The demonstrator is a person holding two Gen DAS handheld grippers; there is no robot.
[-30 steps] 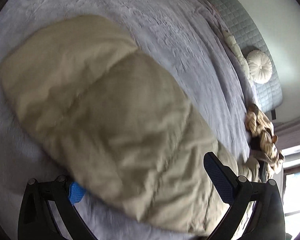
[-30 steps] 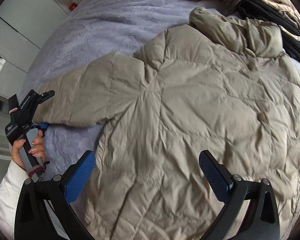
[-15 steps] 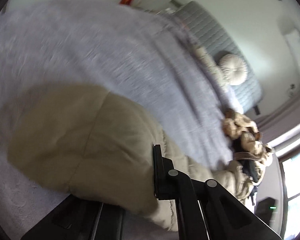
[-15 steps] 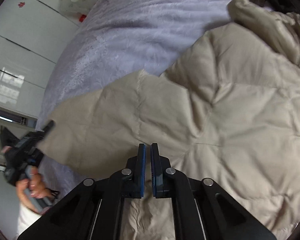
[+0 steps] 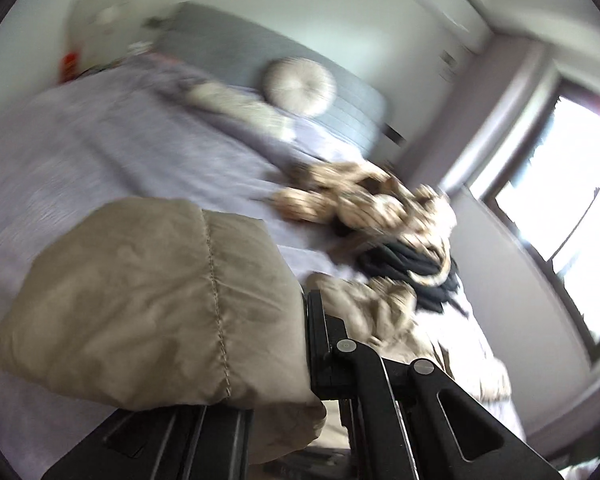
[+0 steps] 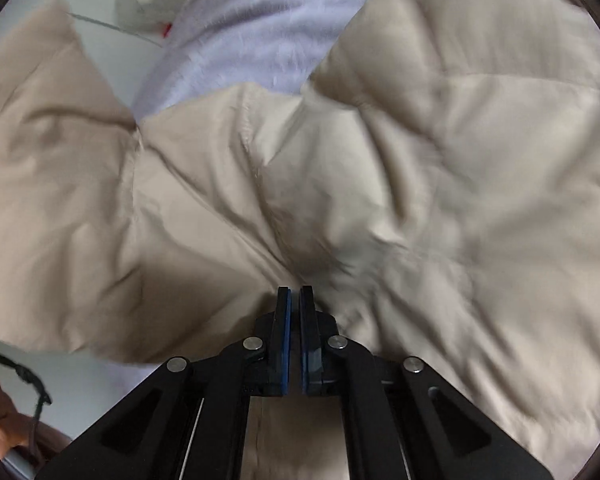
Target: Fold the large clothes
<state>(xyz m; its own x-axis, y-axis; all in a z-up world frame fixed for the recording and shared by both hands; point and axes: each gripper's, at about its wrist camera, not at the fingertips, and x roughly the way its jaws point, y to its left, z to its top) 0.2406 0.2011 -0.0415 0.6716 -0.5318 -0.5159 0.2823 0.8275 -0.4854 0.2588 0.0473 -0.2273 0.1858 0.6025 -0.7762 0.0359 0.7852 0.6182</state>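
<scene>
A beige quilted puffer jacket [image 6: 380, 184] lies on a bed with a lilac cover [image 5: 100, 140]. My left gripper [image 5: 306, 340] is shut on the jacket's sleeve end [image 5: 148, 300] and holds it lifted off the bed; the sleeve hides the left finger. My right gripper [image 6: 295, 300] is shut on a pinch of the jacket's fabric near the sleeve seam, and the cloth bunches into folds around the fingertips. The lifted sleeve [image 6: 48, 160] hangs across the left of the right wrist view.
A heap of striped beige and black clothes [image 5: 380, 216] lies at the bed's far side. A round cream cushion [image 5: 300, 86] leans on the grey headboard [image 5: 340, 92]. A window [image 5: 560, 200] is at the right. A fan [image 6: 148, 0] stands beyond the bed.
Both grippers were open a second ago and closed on the jacket. The left one has since raised the sleeve end and swung toward the headboard; the right one pulled its pinch of fabric up.
</scene>
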